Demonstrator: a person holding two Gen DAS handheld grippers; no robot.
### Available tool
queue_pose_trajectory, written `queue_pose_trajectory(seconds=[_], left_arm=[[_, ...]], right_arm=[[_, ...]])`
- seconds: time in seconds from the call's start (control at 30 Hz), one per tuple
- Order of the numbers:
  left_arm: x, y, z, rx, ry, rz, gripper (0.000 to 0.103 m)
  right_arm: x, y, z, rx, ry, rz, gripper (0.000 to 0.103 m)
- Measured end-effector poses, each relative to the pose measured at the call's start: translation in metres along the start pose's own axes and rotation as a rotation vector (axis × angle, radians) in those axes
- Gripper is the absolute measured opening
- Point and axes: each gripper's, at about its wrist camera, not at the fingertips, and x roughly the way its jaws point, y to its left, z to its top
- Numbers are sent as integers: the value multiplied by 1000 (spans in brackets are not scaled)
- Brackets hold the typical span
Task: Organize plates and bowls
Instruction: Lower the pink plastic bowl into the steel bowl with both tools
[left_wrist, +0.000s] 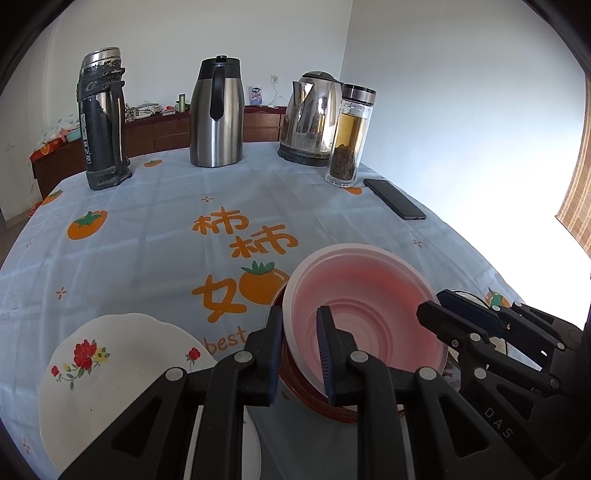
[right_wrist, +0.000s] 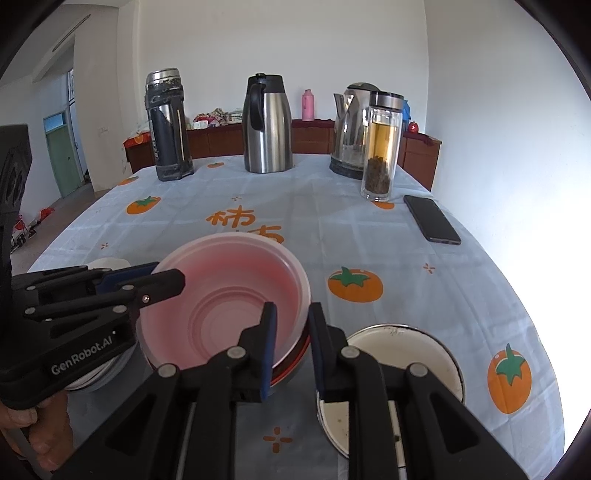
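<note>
Your bench (left_wrist: 155, 229) fills both views, draped in a pale blue checked cloth printed with orange persimmons. Along its far edge, in the upper part of each frame, stand a dark battered flask (left_wrist: 101, 118) at upper left, a steel jug with a black handle (left_wrist: 217, 110) at centre, an electric kettle (left_wrist: 312, 118) to the right, and just in front of the kettle a glass bottle of tea (left_wrist: 349, 136). A black phone (left_wrist: 394, 198) lies flat on the cloth to the right of that bottle.

Nearer to you, the translucent pink bowl (left_wrist: 364, 310) sits nested in a dark red bowl (left_wrist: 295, 380), lower centre-right in the left wrist view and lower centre-left in the right wrist view. Your left tool (left_wrist: 299, 354) has its fingers drawn close together, pinching the near-left rim of the pink bowl, one pad outside and one inside. Your right tool (right_wrist: 291, 347) pinches the bowl's near-right rim in the same way.

A white flowered plate (left_wrist: 110, 373) lies at lower left of the left wrist view, partly under the tool. A white enamel dish with a metal rim (right_wrist: 413, 354) sits at lower right of the right wrist view, just beside the bowls.
</note>
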Motion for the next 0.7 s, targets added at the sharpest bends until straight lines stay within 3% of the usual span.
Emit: queue_pose_trajectory(seconds=[0.7], left_arm=[[3, -2, -1, 11, 16, -2, 20]], right_arm=[[7, 0, -2, -6, 27, -7, 20]])
